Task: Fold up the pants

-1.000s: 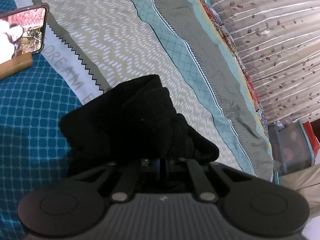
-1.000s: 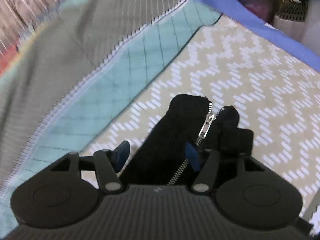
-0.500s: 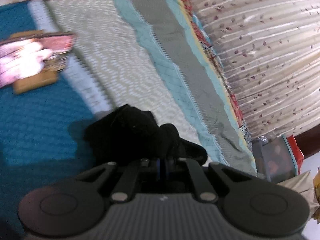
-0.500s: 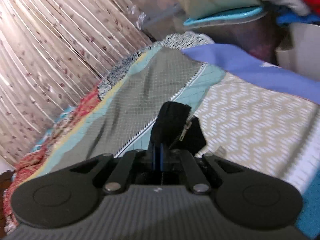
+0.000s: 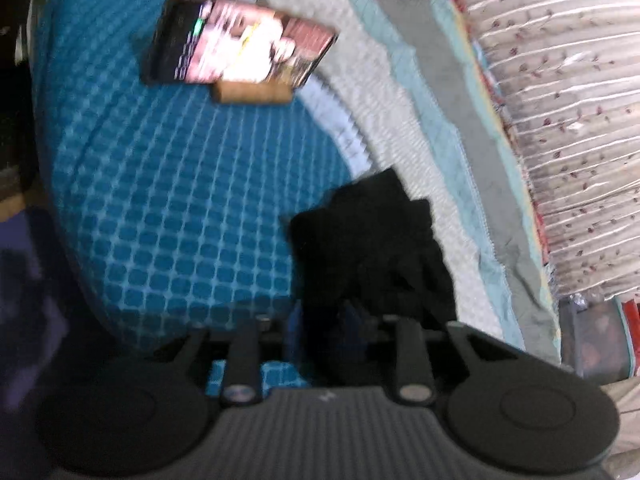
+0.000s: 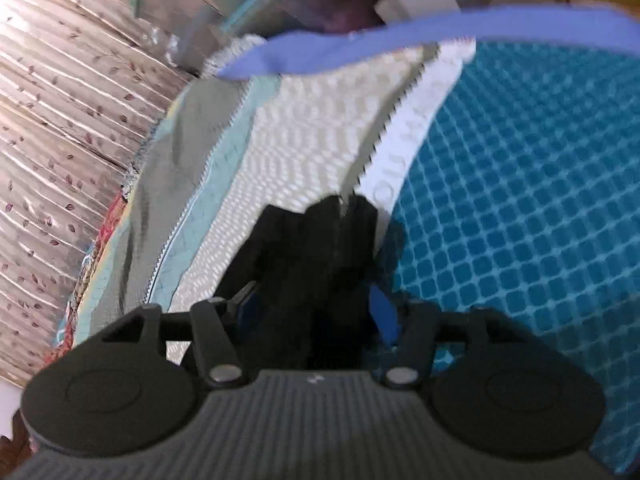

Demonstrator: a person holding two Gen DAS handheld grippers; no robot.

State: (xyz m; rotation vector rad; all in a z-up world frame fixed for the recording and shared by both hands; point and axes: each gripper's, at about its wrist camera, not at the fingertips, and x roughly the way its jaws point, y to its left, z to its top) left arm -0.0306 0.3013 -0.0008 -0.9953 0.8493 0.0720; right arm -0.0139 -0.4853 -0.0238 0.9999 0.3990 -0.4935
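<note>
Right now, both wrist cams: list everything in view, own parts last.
pants: 1, black, bunched on the bedspread, cloth between both grippers' fingers
bedspread: 1, teal grid with beige, mint and grey bands, under everything
phone: 1, dark, screen lit, propped on the stand
stand: 1, wood, on the teal part
curtain: 1, beige, leaf print, behind the bed
left gripper: 1, black, jaws just opening
right gripper: 1, black, blue pads, jaws just opening

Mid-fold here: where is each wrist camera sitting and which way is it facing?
Left wrist view: behind the left gripper, facing down over black pants toward a phone on the teal-checked bedspread; its jaws have just been opening, fabric between.
Right wrist view: behind the right gripper, facing the bed edge; jaws just opening around pants.
Shared: pants, bedspread, leaf-print curtain.
</note>
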